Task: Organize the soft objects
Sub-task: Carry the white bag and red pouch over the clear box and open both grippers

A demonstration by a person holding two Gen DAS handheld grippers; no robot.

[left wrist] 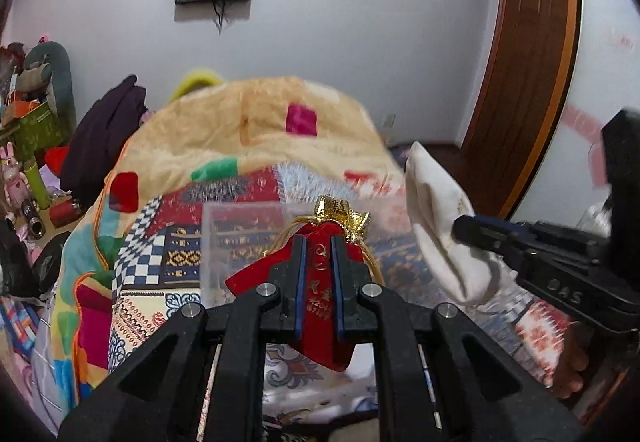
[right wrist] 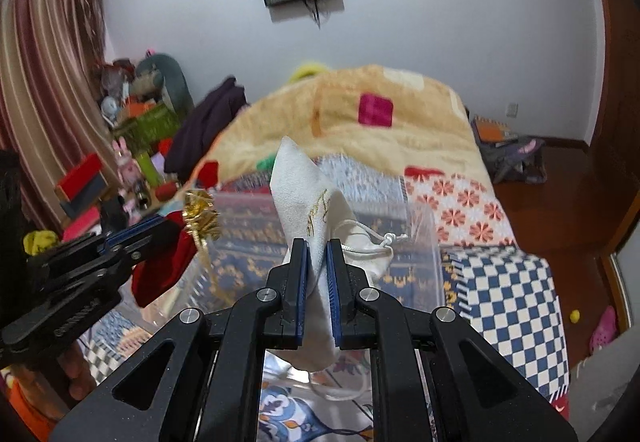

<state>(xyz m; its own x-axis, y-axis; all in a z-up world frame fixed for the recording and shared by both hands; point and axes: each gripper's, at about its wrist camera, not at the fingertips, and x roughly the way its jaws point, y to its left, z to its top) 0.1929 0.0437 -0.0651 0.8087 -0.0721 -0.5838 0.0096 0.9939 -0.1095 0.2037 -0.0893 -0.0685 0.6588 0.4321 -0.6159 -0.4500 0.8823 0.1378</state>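
My left gripper (left wrist: pixel 319 242) is shut on a red velvet pouch (left wrist: pixel 320 302) with a gold top and gold cord, held above the bed. It also shows in the right wrist view (right wrist: pixel 160 266) at the left. My right gripper (right wrist: pixel 317 246) is shut on a white drawstring pouch (right wrist: pixel 308 194) with gold lettering; that pouch also shows in the left wrist view (left wrist: pixel 440 226) at the right. A clear plastic box (left wrist: pixel 240 242) sits on the bed just beyond both pouches, and its far right wall (right wrist: pixel 424 234) shows in the right wrist view.
A patterned bedspread (right wrist: pixel 508 282) covers the bed, with a bunched yellow blanket (left wrist: pixel 248 130) behind the box. A dark garment (left wrist: pixel 104 138) and a cluttered side table (left wrist: pixel 36 130) lie to the left. Bags (right wrist: pixel 512 158) sit on the wooden floor to the right.
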